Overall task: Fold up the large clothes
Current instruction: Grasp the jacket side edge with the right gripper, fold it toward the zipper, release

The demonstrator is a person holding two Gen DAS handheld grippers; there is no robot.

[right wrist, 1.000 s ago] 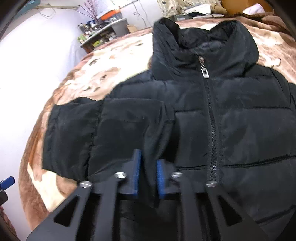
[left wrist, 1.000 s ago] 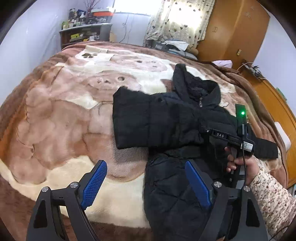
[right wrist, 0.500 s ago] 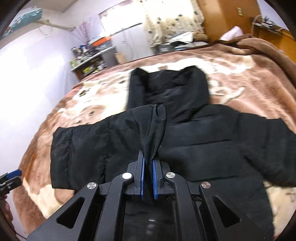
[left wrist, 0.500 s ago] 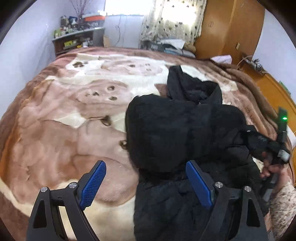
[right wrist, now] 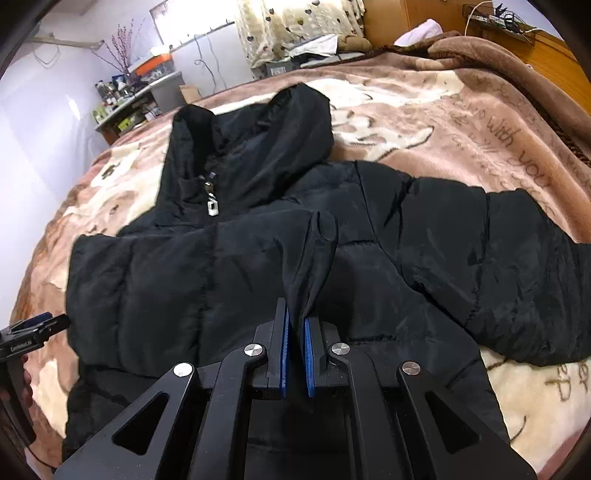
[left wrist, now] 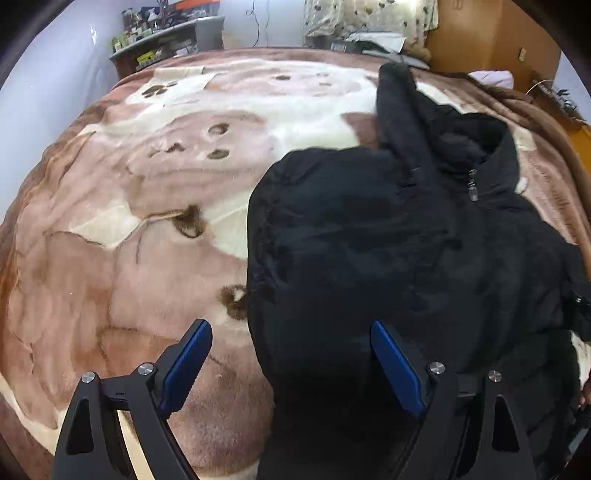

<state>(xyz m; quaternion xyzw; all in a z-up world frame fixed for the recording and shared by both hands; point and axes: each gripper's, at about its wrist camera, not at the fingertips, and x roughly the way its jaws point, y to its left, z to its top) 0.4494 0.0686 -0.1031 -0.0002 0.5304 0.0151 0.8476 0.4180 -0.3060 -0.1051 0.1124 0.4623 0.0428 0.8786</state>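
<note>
The brown and cream blanket (right wrist: pixel 461 110) carries cursive writing along its right part; "with you" can be read, the rest is too bent by the lens to tell. The body of the left gripper (right wrist: pixel 33 325), seen at the left edge of the right wrist view, has a small white label, but I cannot read it.

The black puffer jacket (right wrist: pixel 240 258) lies face up on the blanket, zipped, with a white zipper pull (right wrist: pixel 213 206) under the collar. One sleeve is folded across the chest; the other sleeve (right wrist: pixel 517 266) stretches flat toward the right edge of the bed. The right gripper (right wrist: pixel 294 343) has its blue pads pressed together on a fold of the jacket fabric — the cloth rises from between them. The left gripper (left wrist: pixel 291 354) has its fingers spread wide, pinching nothing, above the left border of the jacket.

Left of the jacket the blanket lies bare and wide. Behind the bed stand a cluttered shelf (left wrist: pixel 166 40), a patterned curtain (right wrist: pixel 295 26) and a wooden wardrobe (left wrist: pixel 487 37).
</note>
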